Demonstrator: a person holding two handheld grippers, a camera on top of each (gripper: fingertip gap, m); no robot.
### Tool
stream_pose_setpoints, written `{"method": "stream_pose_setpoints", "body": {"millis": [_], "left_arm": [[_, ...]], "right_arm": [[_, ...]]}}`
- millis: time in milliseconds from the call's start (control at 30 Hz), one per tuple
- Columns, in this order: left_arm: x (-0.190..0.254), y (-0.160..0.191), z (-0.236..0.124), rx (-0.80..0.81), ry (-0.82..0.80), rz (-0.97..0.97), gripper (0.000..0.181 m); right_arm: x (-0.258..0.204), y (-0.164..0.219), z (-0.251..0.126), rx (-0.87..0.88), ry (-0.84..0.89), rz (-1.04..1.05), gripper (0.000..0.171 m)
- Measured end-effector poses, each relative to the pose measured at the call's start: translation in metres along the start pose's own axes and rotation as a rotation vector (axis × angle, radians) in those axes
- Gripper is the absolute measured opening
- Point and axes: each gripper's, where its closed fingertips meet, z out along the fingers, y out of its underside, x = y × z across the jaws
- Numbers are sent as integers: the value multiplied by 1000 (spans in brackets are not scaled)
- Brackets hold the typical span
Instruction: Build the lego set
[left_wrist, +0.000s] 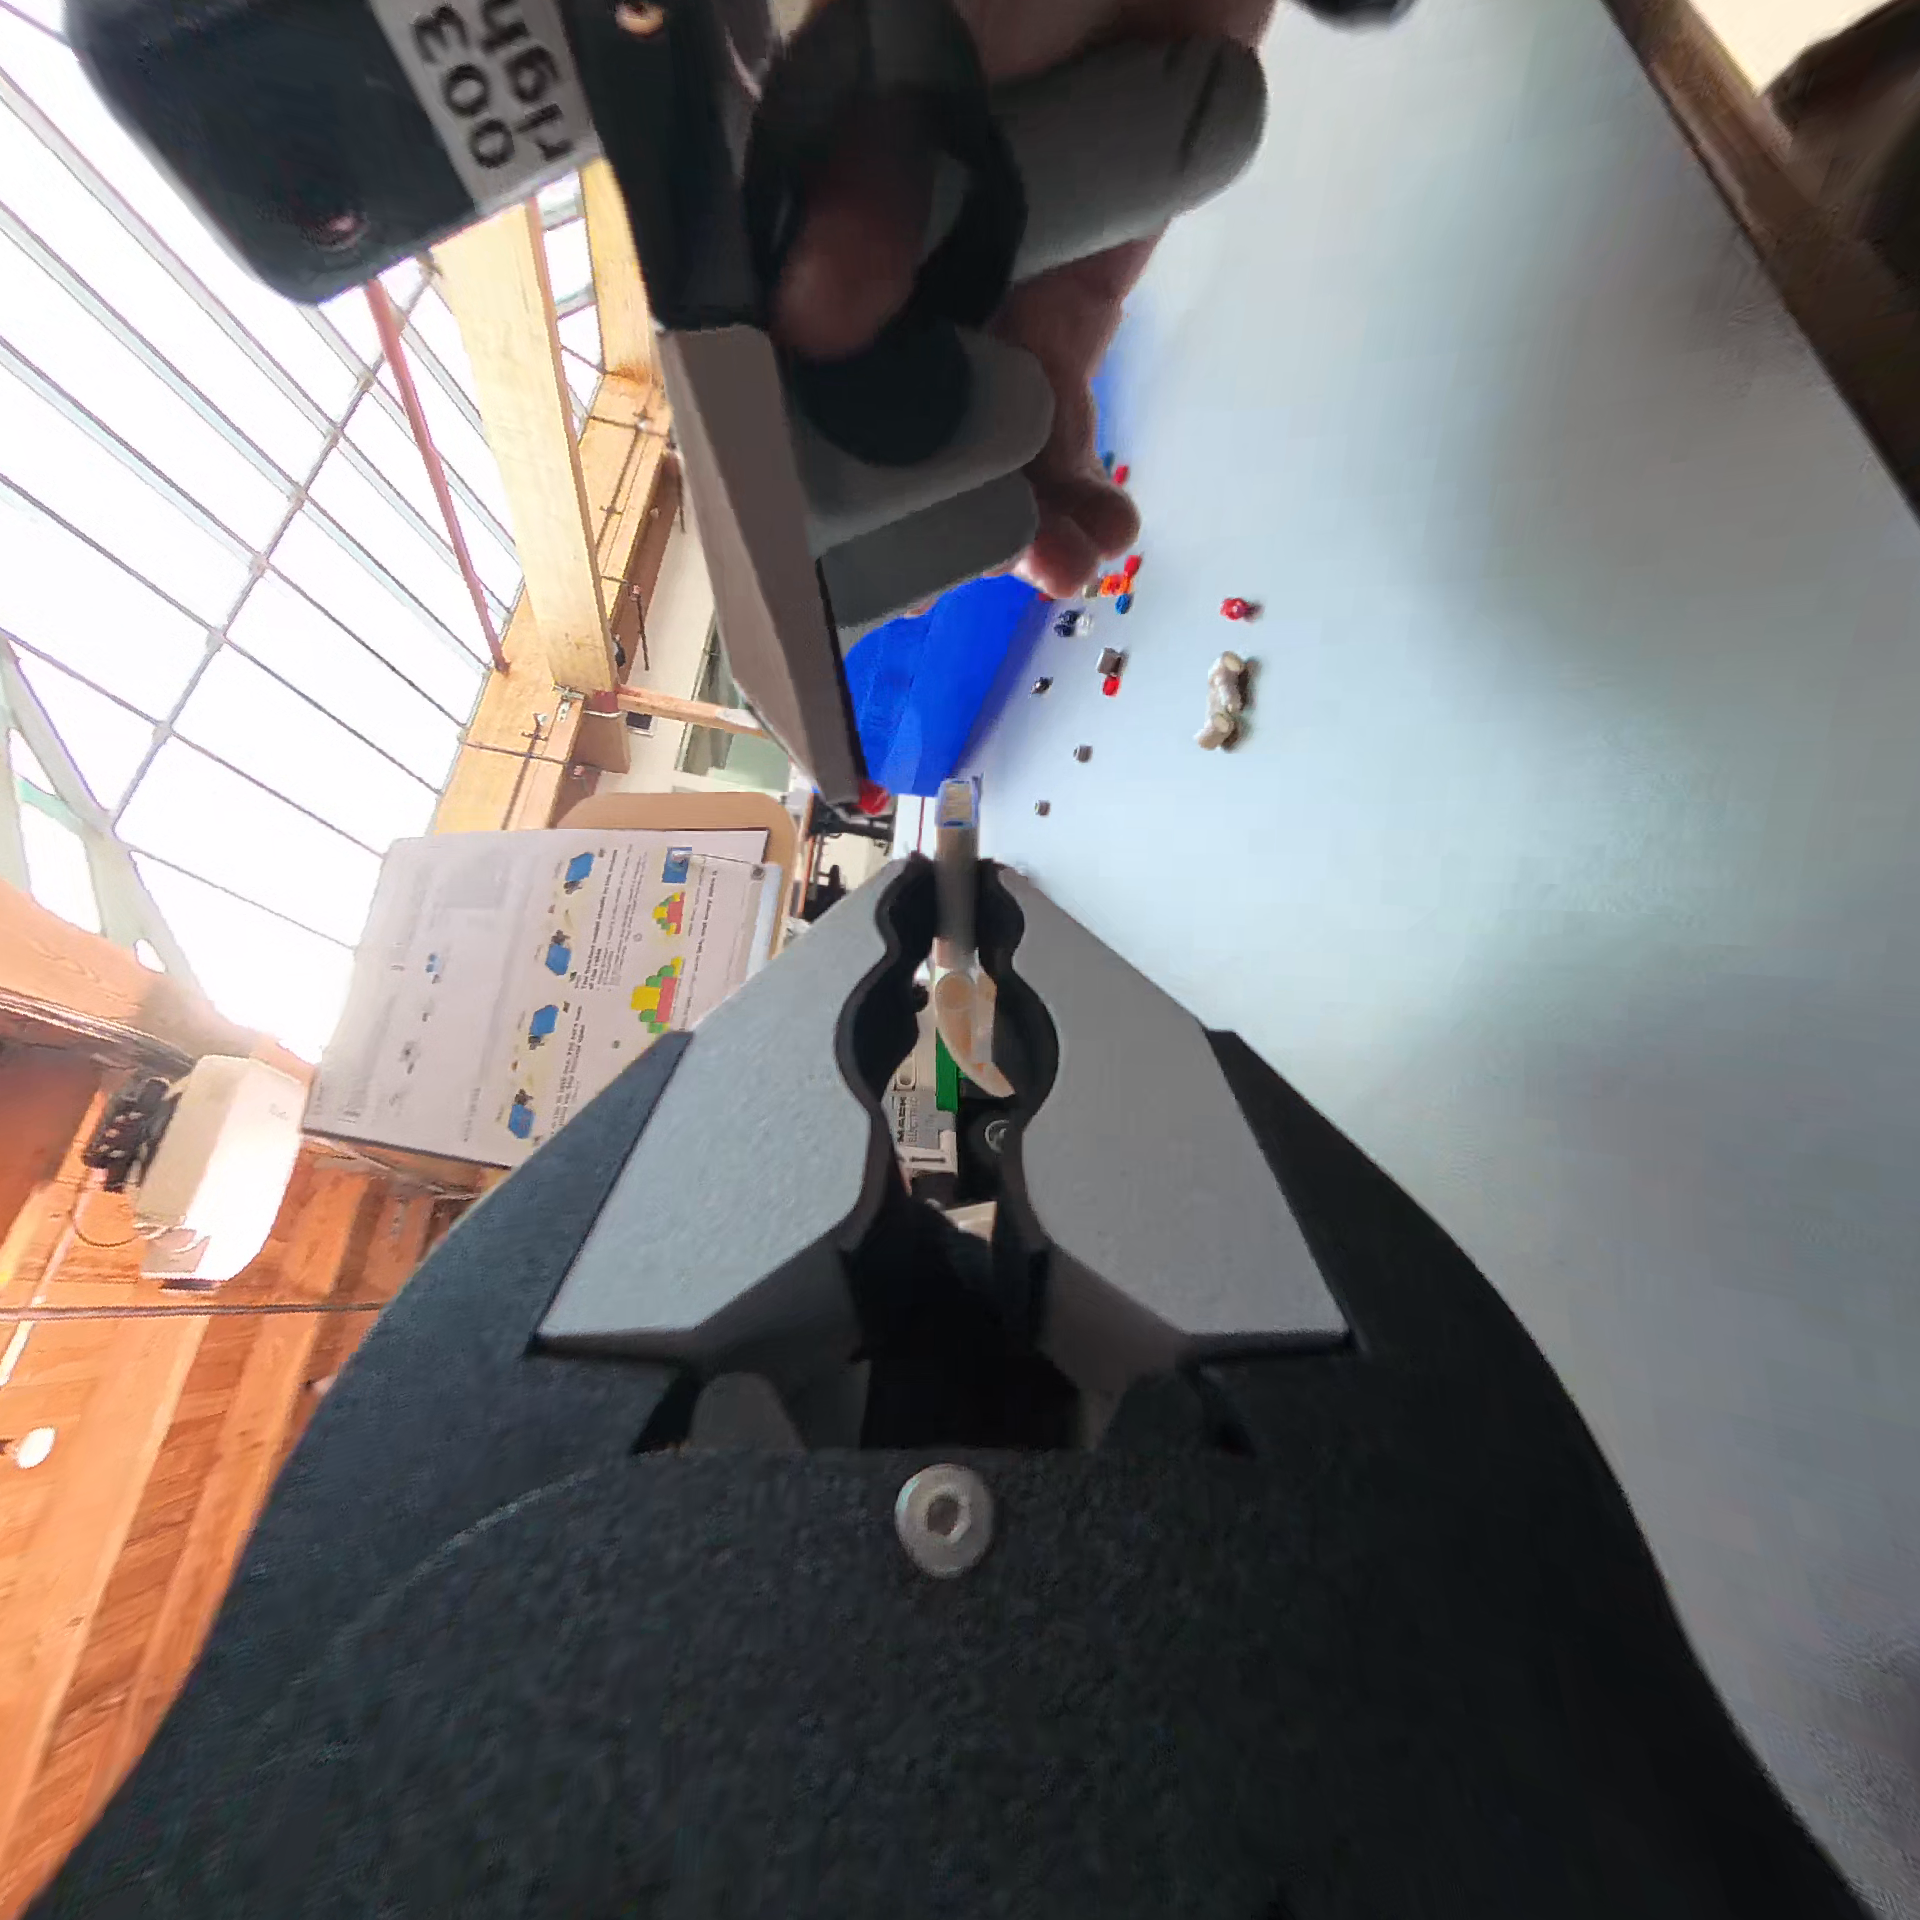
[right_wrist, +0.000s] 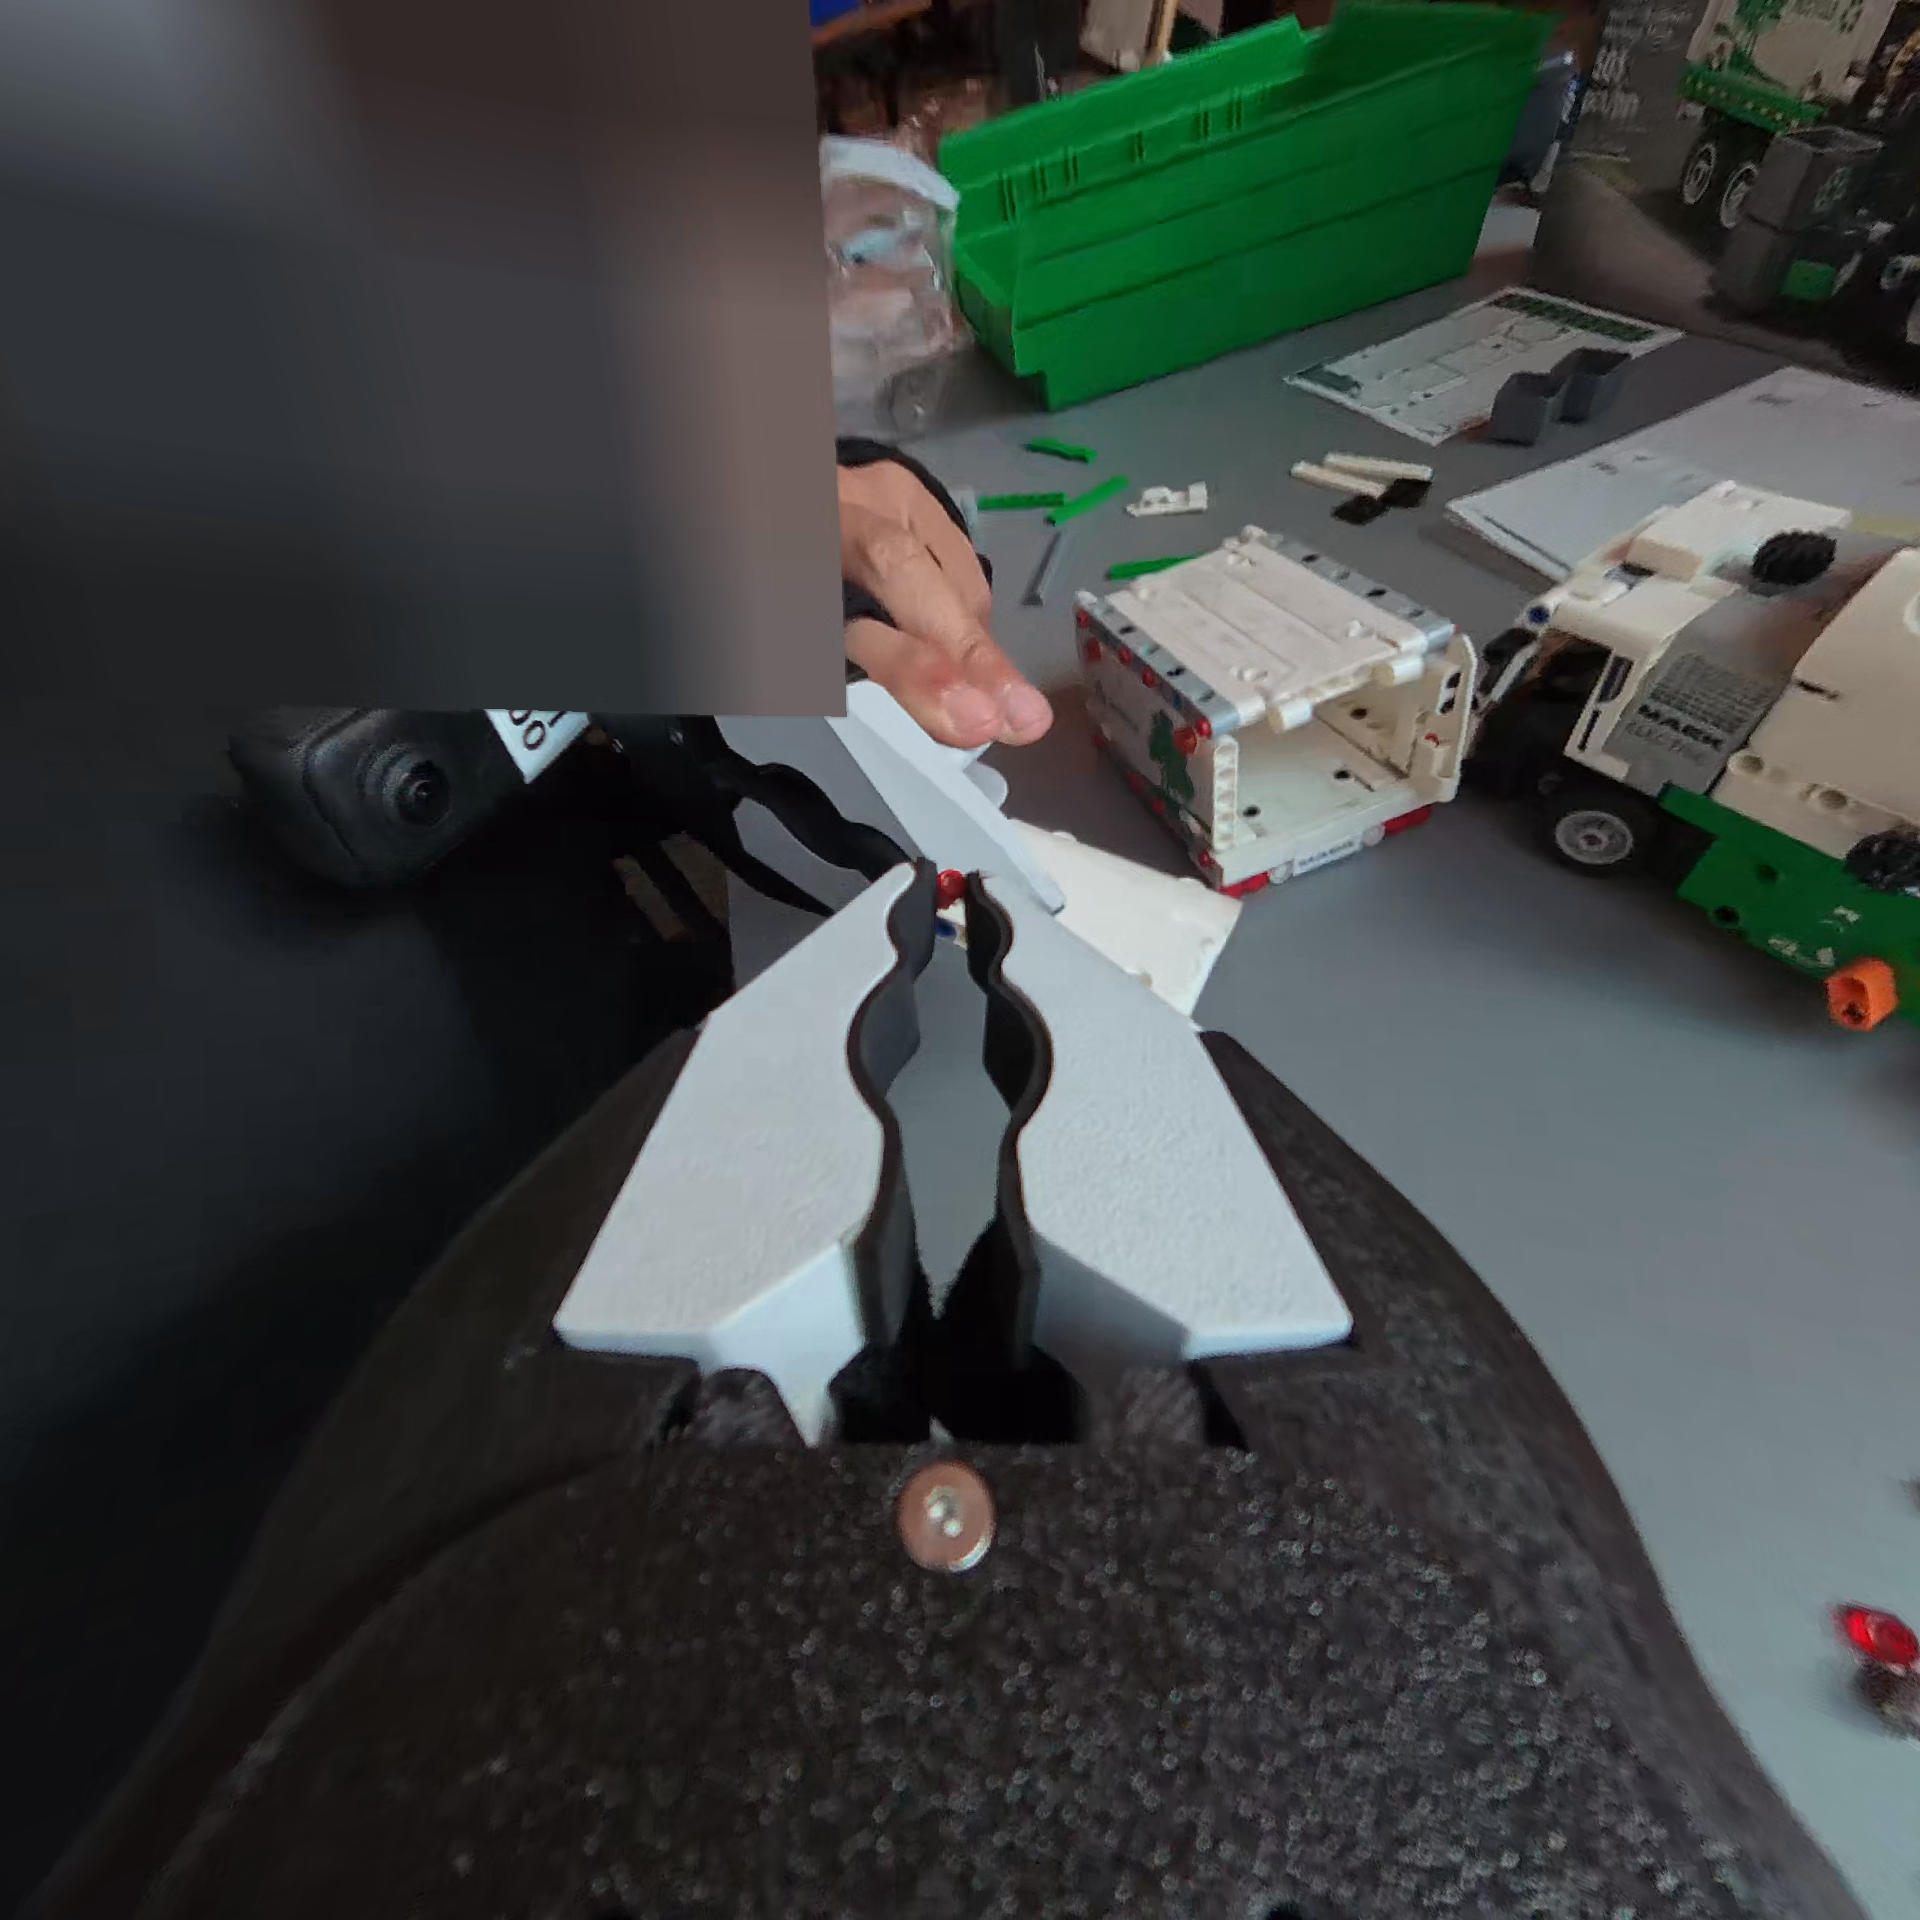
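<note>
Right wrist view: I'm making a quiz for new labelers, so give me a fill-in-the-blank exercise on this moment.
1. The right tool pinches a small ____ piece at its tips.
2. The big storage bin at the back of the table is ____.
3. The boxy white truck body lies to the ____ of the truck cab in the right wrist view.
4. The left tool is shut on a white and ____ part.

Missing words: red; green; left; grey
</note>
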Motion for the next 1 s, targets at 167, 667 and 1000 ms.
{"method": "stream_pose_setpoints", "body": {"millis": [167, 667, 1000], "left_arm": [[19, 1, 4, -34, -20, 128, 5], [28, 8, 10, -62, 47, 50, 5], [26, 10, 9, -82, 67, 21, 5]], "right_arm": [[9, 28, 5, -82, 140, -83, 3], [20, 39, 11, -145, 147, -47, 4], [21, 40, 11, -410, 74, -85, 4]]}}
